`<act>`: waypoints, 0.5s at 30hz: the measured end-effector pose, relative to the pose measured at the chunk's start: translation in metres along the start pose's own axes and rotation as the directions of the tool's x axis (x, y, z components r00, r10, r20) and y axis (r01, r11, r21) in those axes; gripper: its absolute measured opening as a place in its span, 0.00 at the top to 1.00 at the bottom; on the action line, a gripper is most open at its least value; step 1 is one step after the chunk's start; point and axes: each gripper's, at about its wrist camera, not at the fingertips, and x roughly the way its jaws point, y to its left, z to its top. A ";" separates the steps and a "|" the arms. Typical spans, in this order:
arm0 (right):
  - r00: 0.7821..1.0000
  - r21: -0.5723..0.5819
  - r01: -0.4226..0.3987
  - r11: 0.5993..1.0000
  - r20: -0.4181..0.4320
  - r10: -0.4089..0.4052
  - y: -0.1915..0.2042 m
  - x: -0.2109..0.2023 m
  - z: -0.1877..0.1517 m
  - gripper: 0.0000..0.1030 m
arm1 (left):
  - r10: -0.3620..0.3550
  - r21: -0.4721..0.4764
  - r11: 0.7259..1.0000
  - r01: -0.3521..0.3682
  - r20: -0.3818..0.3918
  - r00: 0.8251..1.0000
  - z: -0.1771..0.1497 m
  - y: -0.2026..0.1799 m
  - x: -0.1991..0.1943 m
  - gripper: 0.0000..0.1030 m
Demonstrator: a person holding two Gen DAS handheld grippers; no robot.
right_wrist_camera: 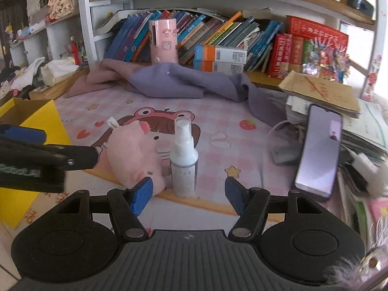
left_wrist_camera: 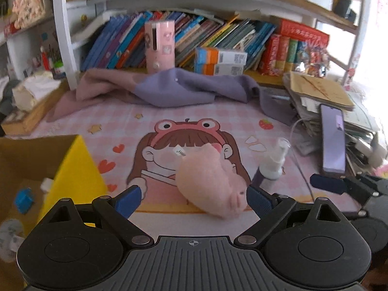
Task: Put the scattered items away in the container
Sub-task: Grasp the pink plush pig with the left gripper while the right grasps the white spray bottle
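A pink plush pig (left_wrist_camera: 208,181) lies on the cartoon desk mat (left_wrist_camera: 145,121). My left gripper (left_wrist_camera: 194,200) is open, and the plush sits between its blue pads; the left pad is clear of it and the right pad is close to its snout. A white spray bottle (right_wrist_camera: 184,160) stands upright just right of the plush (right_wrist_camera: 135,155). My right gripper (right_wrist_camera: 188,196) is open, with the bottle just ahead between its fingers and a gap on each side. The yellow cardboard box (left_wrist_camera: 72,177) stands at the left with a small blue item (left_wrist_camera: 23,200) inside.
A phone (right_wrist_camera: 320,150) leans on a pile of papers (right_wrist_camera: 322,92) at the right, with a white cable (left_wrist_camera: 298,155) beside it. A purple cloth (left_wrist_camera: 181,87) lies across the back, before a pink cylinder (left_wrist_camera: 160,46) and rows of books (left_wrist_camera: 218,36). A finger (right_wrist_camera: 77,157) of the left gripper crosses the right view.
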 end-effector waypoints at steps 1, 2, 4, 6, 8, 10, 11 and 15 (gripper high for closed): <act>1.000 -0.005 -0.004 1.000 -0.004 0.004 -0.002 0.007 0.001 0.38 | -0.001 -0.018 1.000 0.001 -0.013 1.000 0.002 0.000 0.008 0.08; 1.000 -0.011 -0.006 1.000 -0.008 0.006 -0.003 0.013 0.003 0.38 | -0.003 -0.039 0.999 0.002 -0.025 1.000 0.005 0.001 0.016 0.08; 1.000 -0.017 -0.011 1.000 -0.021 0.011 -0.007 0.025 0.005 0.38 | -0.010 -0.081 0.997 0.006 -0.049 0.999 0.010 0.002 0.030 0.08; 0.999 -0.020 -0.020 1.000 -0.034 0.020 -0.010 0.035 0.006 0.40 | -0.015 -0.123 0.992 0.007 -0.069 0.998 0.013 0.004 0.044 0.08; 0.998 -0.026 -0.033 0.999 -0.047 0.031 -0.011 0.045 0.007 0.44 | -0.022 -0.167 0.986 0.007 -0.088 0.996 0.016 0.006 0.058 0.08; 0.997 -0.037 -0.044 0.998 -0.062 0.042 -0.012 0.055 0.007 0.45 | -0.031 -0.210 0.978 0.006 -0.120 0.992 0.018 0.009 0.071 0.09; 0.997 -0.039 -0.049 0.998 -0.069 0.046 -0.012 0.060 0.007 0.46 | -0.037 -0.233 0.972 0.005 -0.134 0.990 0.018 0.010 0.078 0.09; 0.993 -0.039 -0.072 0.997 -0.096 0.068 -0.015 0.075 0.007 0.51 | -0.079 -0.292 0.956 0.027 -0.170 0.982 0.019 0.011 0.098 0.10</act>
